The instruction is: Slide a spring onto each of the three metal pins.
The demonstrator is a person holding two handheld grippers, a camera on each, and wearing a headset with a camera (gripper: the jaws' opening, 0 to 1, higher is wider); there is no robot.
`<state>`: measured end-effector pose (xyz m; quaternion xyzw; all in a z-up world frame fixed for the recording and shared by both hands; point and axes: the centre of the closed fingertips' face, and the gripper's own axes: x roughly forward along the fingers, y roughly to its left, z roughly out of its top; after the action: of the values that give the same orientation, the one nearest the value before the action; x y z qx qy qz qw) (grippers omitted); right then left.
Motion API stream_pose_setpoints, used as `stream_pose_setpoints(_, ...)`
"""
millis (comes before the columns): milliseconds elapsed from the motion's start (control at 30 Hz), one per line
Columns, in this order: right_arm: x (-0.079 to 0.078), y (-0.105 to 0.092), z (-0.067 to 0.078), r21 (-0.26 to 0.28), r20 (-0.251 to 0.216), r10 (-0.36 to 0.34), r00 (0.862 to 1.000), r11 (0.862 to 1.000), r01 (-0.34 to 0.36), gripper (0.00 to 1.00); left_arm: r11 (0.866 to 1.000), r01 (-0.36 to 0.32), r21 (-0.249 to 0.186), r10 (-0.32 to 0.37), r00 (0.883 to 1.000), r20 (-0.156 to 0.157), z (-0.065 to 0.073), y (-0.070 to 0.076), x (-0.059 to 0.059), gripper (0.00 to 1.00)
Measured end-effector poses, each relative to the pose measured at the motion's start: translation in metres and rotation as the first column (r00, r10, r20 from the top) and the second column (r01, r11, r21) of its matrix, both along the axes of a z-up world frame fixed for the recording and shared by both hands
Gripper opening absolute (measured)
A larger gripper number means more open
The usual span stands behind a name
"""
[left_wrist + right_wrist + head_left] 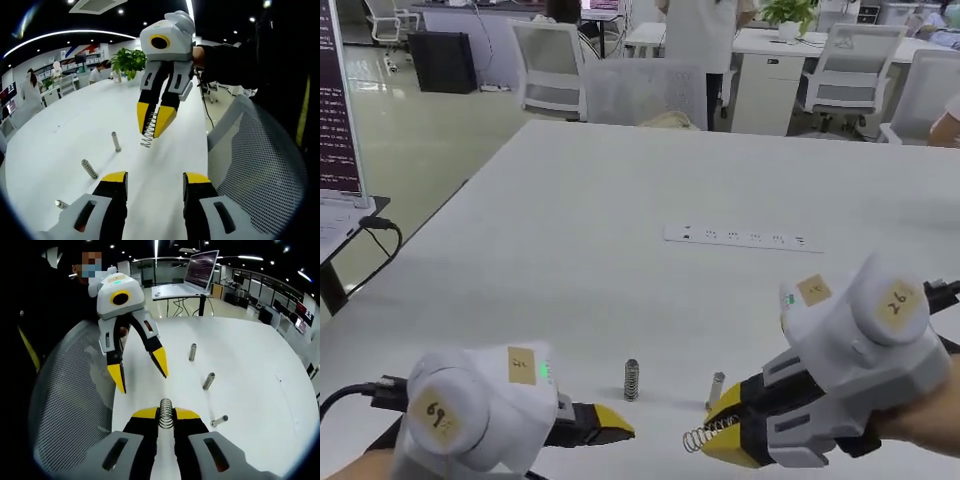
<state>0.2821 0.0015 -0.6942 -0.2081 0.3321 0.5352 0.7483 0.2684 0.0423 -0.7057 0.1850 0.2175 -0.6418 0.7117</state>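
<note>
Three short metal pins stand in a row on the white table (620, 200). In the right gripper view the two farther pins (192, 352) (208, 381) carry springs and the nearest pin (219, 421) is bare. The head view shows one sprung pin (631, 380) and the bare pin (716, 390). My right gripper (166, 416) (725, 432) is shut on a loose spring (166, 412) (703, 433) (149, 131), held just short of the bare pin (116, 141). My left gripper (156, 178) (615, 428) (140, 367) faces it, open, with nothing between its fingers.
A white power strip (740, 238) lies mid-table. A laptop (335, 120) stands off the table's left edge. A grey mesh chair (255, 165) sits close behind the near table edge. Office chairs (552, 62), desks and people are across the room.
</note>
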Motion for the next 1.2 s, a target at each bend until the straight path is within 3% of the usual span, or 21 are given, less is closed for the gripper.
stream_pose_setpoints(300, 0.004, -0.004, 0.001, -0.016, 0.005, -0.004, 1.000, 1.000, 0.004, 0.08, 0.999, -0.034, 0.007, 0.034, 0.998, -0.048, -0.003, 0.014, -0.001, 0.60)
stream_pose_setpoints(500, 0.006, -0.006, 0.001, -0.025, 0.003, -0.008, 1.000, 1.000, 0.008, 0.08, 0.999, -0.049, 0.002, 0.049, 0.997, -0.059, -0.004, 0.022, -0.001, 0.66)
stream_pose_setpoints(767, 0.009, -0.010, 0.003, -0.039, 0.003, -0.015, 1.000, 0.999, 0.015, 0.08, 0.996, -0.085, -0.037, 0.083, 0.995, -0.061, 0.000, 0.033, 0.004, 0.75)
stream_pose_setpoints(1200, 0.019, -0.016, 0.010, -0.076, 0.008, -0.022, 1.000, 0.997, 0.022, 0.08, 0.983, -0.156, -0.097, 0.151, 0.987, -0.052, -0.001, 0.059, 0.012, 0.79)
